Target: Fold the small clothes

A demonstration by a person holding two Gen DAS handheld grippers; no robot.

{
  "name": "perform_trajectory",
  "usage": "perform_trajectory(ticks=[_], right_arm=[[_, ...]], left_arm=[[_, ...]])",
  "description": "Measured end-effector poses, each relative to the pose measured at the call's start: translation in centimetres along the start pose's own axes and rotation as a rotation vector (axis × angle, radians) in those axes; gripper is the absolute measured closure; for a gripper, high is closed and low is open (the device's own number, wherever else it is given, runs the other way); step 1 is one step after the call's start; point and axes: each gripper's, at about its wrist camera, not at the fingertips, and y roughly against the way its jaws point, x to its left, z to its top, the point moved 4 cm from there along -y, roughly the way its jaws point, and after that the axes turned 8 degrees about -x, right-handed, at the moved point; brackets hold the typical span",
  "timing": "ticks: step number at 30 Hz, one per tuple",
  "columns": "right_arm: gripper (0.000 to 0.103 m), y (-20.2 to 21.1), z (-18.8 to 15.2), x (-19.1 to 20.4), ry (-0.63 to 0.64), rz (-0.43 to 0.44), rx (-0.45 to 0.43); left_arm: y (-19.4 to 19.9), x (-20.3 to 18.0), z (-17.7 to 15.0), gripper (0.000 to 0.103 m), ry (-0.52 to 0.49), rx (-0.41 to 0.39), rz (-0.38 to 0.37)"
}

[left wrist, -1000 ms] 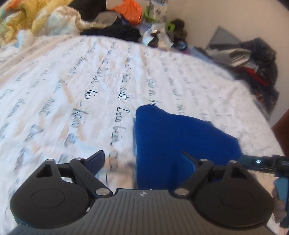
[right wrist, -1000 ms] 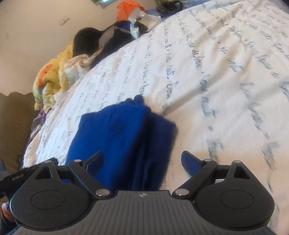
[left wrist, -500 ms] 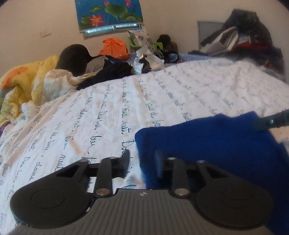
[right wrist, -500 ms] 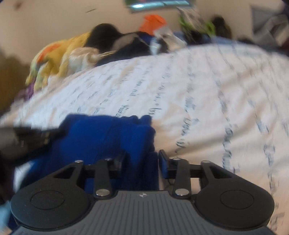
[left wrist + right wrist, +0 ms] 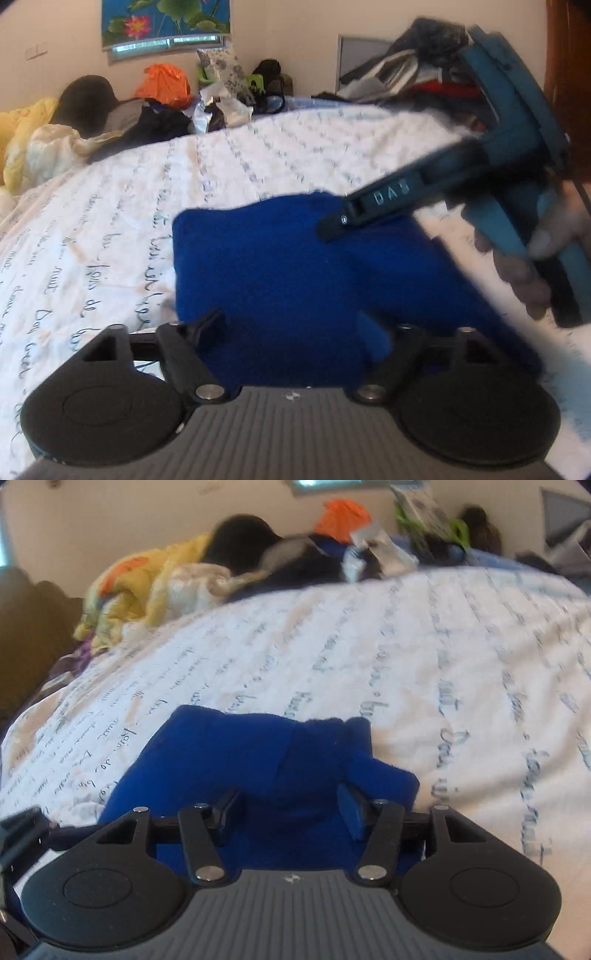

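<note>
A small royal-blue garment (image 5: 295, 273) lies folded on the white bed sheet with script print (image 5: 110, 229). My left gripper (image 5: 291, 332) is open, its fingers spread over the garment's near edge, which fills the gap between them. My right gripper (image 5: 288, 808) is also open, its fingers either side of a bunched part of the blue garment (image 5: 251, 760). In the left wrist view the right gripper's finger (image 5: 369, 210) lies on the garment's far right part, with the hand holding it at the right edge.
A pile of clothes, a yellow blanket (image 5: 140, 579) and an orange bag (image 5: 164, 83) lie along the bed's far edge by the wall. More dark clothes (image 5: 424, 74) are heaped at the far right. The sheet stretches bare to the left and far side.
Both grippers opened from nearly shut half a second ago. Both have moved in low over the blue garment, and the right gripper now shows large in the left wrist view.
</note>
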Motion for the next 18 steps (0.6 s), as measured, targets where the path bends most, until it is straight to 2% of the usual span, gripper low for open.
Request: perform_trajectory(ticks=[2, 3, 4, 5, 6, 7, 9, 10, 12, 13, 14, 15, 16, 18], right_arm=[[0.046, 2.1, -0.5, 1.8, 0.023, 0.056, -0.052], [0.041, 2.6, -1.0, 2.3, 0.014, 0.086, -0.056], [0.039, 2.1, -1.8, 2.3, 0.01, 0.092, -0.032], [0.037, 0.9, -2.8, 1.9, 0.022, 0.074, 0.004], [0.037, 0.5, -3.4, 1.3, 0.067, 0.086, -0.047], [0.037, 0.4, -3.6, 1.1, 0.056, 0.096, -0.053], [0.038, 1.4, -2.6, 1.6, -0.011, 0.058, -0.022], [0.037, 2.7, -2.3, 2.4, 0.002, 0.056, -0.036], [0.036, 4.6, -2.5, 3.9, 0.024, 0.116, -0.087], [0.035, 4.1, -3.1, 3.9, 0.023, 0.131, -0.055], [0.035, 2.5, -4.2, 3.5, 0.031, 0.099, 0.01], [0.036, 2.7, -5.0, 3.1, 0.074, 0.109, -0.035], [0.036, 3.0, -5.4, 3.0, 0.079, 0.113, -0.045], [0.036, 4.6, -5.0, 3.7, 0.039, 0.067, -0.033]], left_arm=[[1.6, -0.1, -0.4, 0.02, 0.009, -0.009, -0.046], [1.4, -0.4, -1.0, 0.018, -0.002, 0.017, -0.062], [0.7, -0.7, -1.9, 0.018, -0.022, 0.054, -0.06], [0.2, -1.0, -2.7, 0.017, -0.06, 0.052, -0.035], [0.1, -1.3, -3.1, 0.016, -0.104, 0.033, -0.007], [0.3, -1.4, -3.0, 0.016, -0.116, 0.04, 0.0], [1.6, -1.2, -2.3, 0.022, -0.064, 0.046, -0.009], [2.3, -1.1, -2.2, 0.02, -0.036, 0.034, -0.028], [2.4, -1.2, -2.8, 0.013, -0.024, 0.049, -0.038], [1.5, -1.1, -3.7, 0.013, -0.036, 0.085, -0.022], [1.0, -1.0, -4.4, 0.006, -0.039, 0.086, -0.005], [1.1, -1.0, -4.5, 0.006, -0.035, 0.067, 0.004], [1.3, -1.0, -4.4, 0.007, -0.031, 0.082, 0.012], [2.5, -0.8, -3.9, 0.014, -0.007, 0.091, 0.032]])
